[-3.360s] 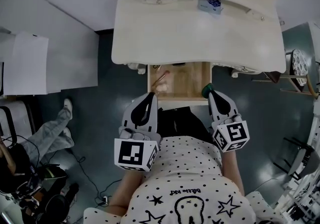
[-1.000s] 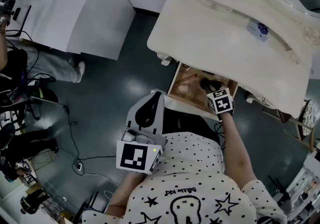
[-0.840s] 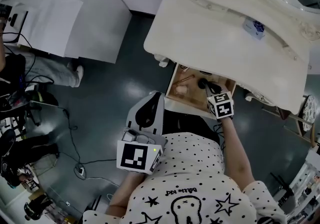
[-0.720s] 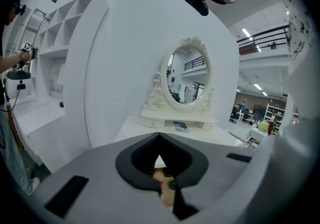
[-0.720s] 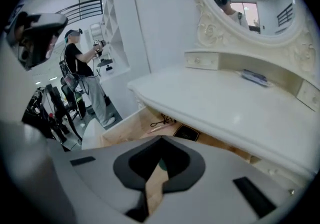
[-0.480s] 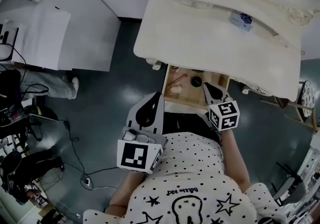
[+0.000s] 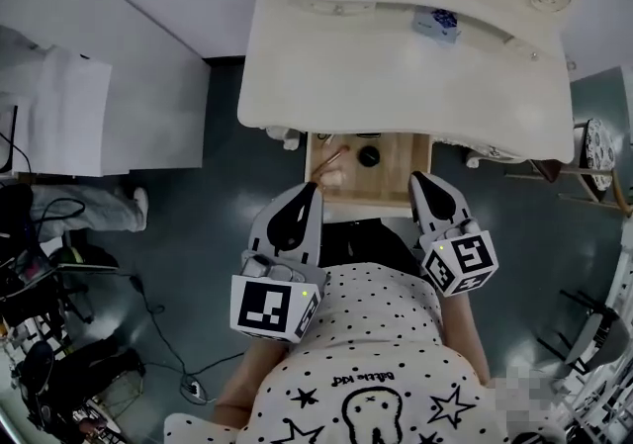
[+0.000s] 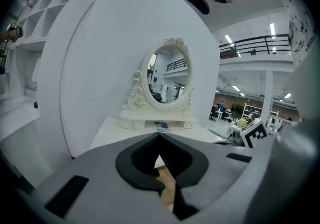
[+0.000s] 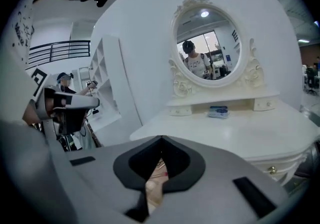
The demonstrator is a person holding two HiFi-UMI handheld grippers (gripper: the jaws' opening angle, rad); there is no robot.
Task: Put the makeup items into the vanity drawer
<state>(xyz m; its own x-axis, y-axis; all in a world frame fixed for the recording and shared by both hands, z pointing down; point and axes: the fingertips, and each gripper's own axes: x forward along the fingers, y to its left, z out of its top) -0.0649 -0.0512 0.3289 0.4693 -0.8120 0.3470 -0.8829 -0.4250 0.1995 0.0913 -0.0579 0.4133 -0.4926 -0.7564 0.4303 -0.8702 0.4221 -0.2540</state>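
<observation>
The vanity's wooden drawer stands pulled out below the white tabletop. Inside it lie a pinkish brush and a pale item at the left, and a dark round jar near the middle. My left gripper hangs shut and empty just before the drawer's front left corner. At the front right corner my right gripper is also shut with nothing in it. In the left gripper view the jaws meet over the drawer; the right gripper view shows the same.
A small blue-and-white box rests on the vanity's raised shelf under the oval mirror. White panels stand to the left. A stool sits at the right, cables and a person's leg at the far left.
My right gripper, which carried a dark jar, reached into the drawer, left the jar there and drew back out shut. The left gripper stayed put. The head view swung round.
</observation>
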